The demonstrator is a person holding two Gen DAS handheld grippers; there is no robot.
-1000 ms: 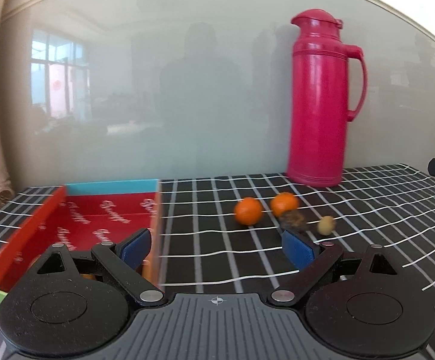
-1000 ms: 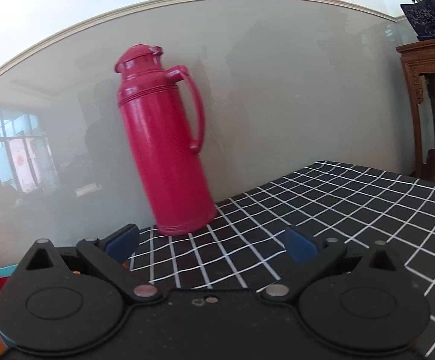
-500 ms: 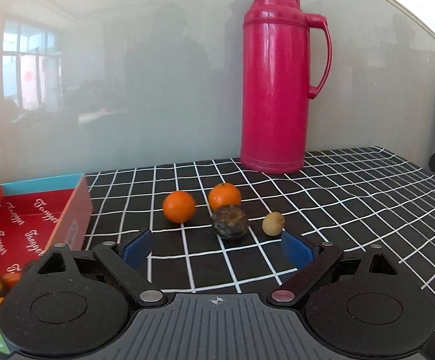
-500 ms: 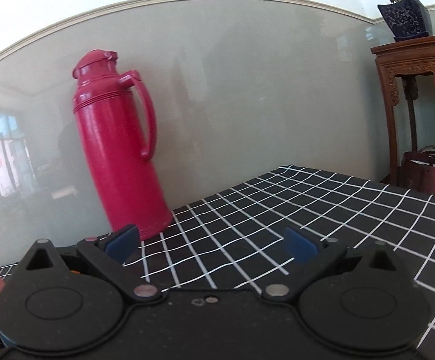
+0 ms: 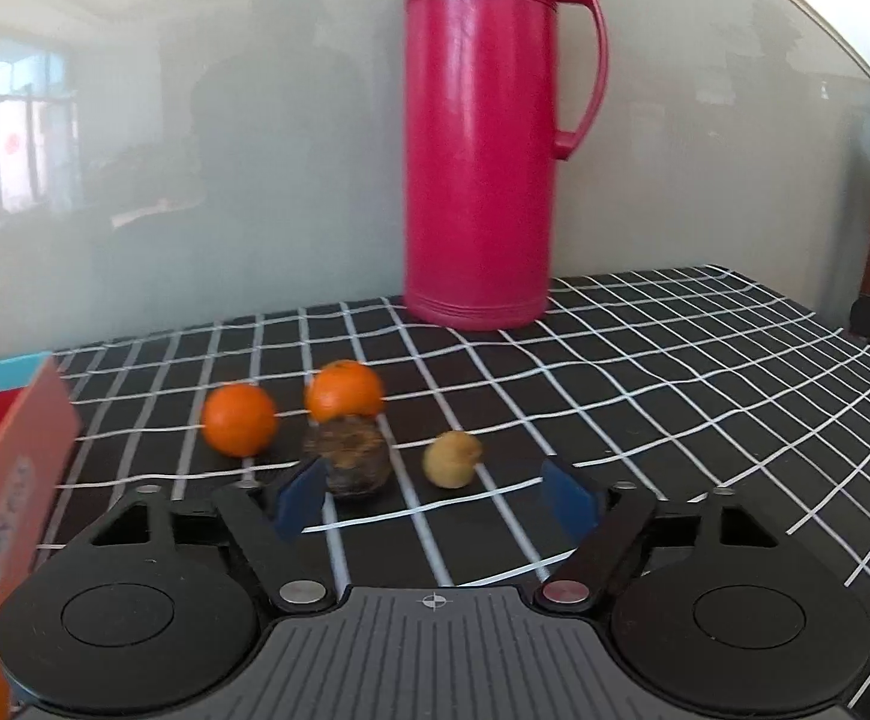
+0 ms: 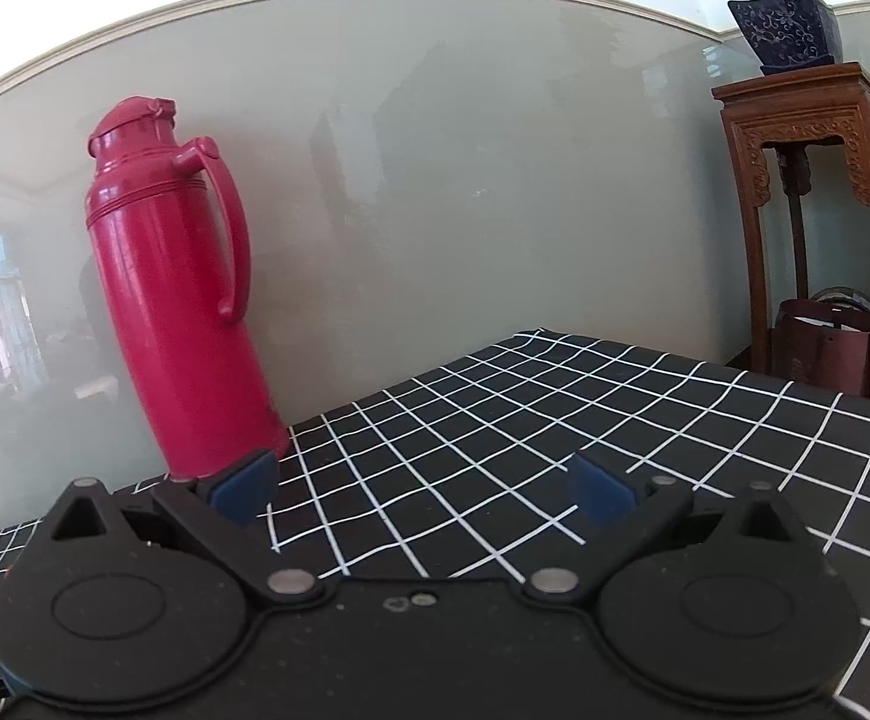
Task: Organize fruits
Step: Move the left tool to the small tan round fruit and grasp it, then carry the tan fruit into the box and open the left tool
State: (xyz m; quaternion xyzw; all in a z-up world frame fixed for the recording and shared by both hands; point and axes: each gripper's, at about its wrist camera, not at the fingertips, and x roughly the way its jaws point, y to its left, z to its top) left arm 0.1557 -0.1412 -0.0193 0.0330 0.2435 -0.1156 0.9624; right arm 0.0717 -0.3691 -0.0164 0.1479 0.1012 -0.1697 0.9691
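On the black checked cloth lie two oranges (image 5: 239, 421) (image 5: 344, 391), a dark brown wrinkled fruit (image 5: 354, 459) and a small yellowish fruit (image 5: 450, 458). My left gripper (image 5: 432, 498) hovers just short of them. Its jaws are closing with nothing pressed between the blue pads; the dark fruit sits just past the left pad (image 5: 297, 499). The red fruit box (image 5: 12, 480) stands at the left edge. My right gripper (image 6: 423, 489) is open over bare cloth, with no fruit in its view.
A tall pink thermos (image 5: 480, 138) stands at the back by the glossy wall, and shows in the right wrist view as thermos (image 6: 177, 300). A wooden plant stand (image 6: 807, 228) with a blue pot (image 6: 786, 30) stands off the table's right side.
My left gripper has swung right, away from the box and closer to the fruits, and its pads have drawn nearer together. The right gripper's view has turned right, the thermos sliding left.
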